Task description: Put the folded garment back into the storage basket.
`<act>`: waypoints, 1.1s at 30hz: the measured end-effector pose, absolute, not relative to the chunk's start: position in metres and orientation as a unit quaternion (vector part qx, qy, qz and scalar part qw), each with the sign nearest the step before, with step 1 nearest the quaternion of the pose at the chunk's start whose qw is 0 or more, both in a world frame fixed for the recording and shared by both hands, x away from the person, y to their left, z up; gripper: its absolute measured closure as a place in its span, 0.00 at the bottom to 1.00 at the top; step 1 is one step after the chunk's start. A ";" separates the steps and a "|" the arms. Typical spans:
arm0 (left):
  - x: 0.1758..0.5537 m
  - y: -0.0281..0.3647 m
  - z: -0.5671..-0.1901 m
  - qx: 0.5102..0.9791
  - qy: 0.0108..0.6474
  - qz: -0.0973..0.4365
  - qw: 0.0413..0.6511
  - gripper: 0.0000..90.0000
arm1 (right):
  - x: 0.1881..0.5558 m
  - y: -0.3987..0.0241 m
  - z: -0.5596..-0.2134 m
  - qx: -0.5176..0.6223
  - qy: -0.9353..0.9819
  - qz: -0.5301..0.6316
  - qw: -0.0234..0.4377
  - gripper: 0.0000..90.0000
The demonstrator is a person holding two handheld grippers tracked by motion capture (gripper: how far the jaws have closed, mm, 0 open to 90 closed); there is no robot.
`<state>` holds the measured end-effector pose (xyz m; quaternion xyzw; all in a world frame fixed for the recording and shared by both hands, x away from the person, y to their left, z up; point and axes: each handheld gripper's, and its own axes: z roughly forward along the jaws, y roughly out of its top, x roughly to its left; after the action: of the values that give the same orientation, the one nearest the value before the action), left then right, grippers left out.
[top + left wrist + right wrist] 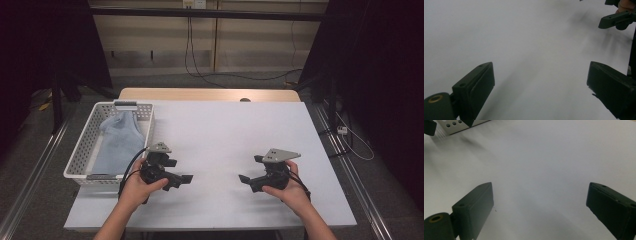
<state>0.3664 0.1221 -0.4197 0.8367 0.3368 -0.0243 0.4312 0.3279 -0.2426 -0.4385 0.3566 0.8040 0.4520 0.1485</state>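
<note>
A person holds my left gripper [186, 178] low over the white table [220, 130], just right of a white perforated basket [84, 145]. Its jaws point right and stand wide apart with bare table between them, so the left gripper [540, 80] is open. My right gripper [243, 178] rests near the table's front right, jaws pointing left toward the other one. In its own view the right gripper [540, 200] is open and holds nothing. A pale blue cloth [119, 137] lies crumpled inside the basket.
The basket stands at the table's left edge, its corner [461, 125] seen in the right gripper view. A wooden strip [210, 94] runs along the table's far edge. Cables [200, 70] lie on the floor behind. Dark curtains hang on both sides.
</note>
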 end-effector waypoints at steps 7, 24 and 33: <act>0.366 0.123 -0.421 0.837 0.333 -0.027 0.433 0.09 | 0.328 -0.242 -0.438 0.355 0.805 0.452 0.148 0.08; 0.364 0.129 -0.422 0.841 0.328 -0.020 0.430 0.08 | 0.324 -0.253 -0.437 0.366 0.798 0.462 0.130 0.08; 0.364 0.130 -0.422 0.842 0.328 -0.018 0.429 0.08 | 0.312 -0.269 -0.437 0.371 0.799 0.455 0.126 0.08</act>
<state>0.3643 0.1298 -0.4218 0.8417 0.3276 -0.0180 0.4289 0.3122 -0.2687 -0.4366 0.3710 0.7994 0.4554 0.1259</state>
